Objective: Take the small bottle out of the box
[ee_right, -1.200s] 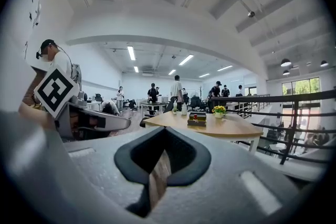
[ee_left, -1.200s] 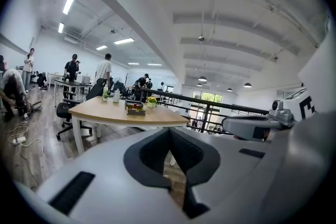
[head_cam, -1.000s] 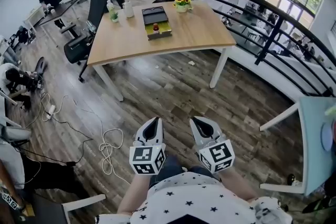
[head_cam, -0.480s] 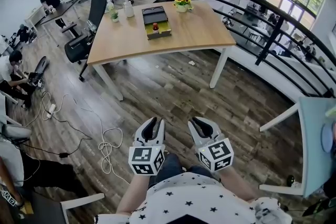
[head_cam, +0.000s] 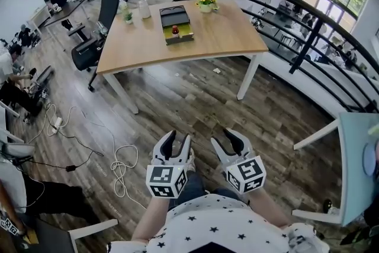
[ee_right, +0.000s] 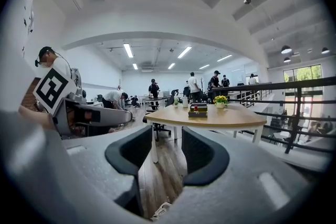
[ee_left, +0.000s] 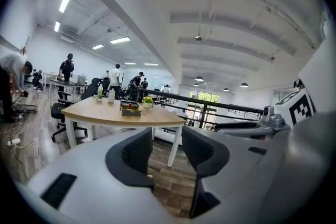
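Wooden worktop (head_cam: 225,32) well ahead carries the box (head_cam: 173,13) with the small bottle (head_cam: 174,30) inside, so approach first, left claw (head_cam: 177,140) and right claw (head_cam: 230,138) opening, both empty.

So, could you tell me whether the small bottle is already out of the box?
No, the small bottle stands inside the open box on the table.

Head view sits high, facing forward and steeply down, with the wooden table (head_cam: 219,38) far ahead; both gripper views ride low, near-level, side by side, facing that same distant table, so all three share it and the box (head_cam: 175,15) on it.
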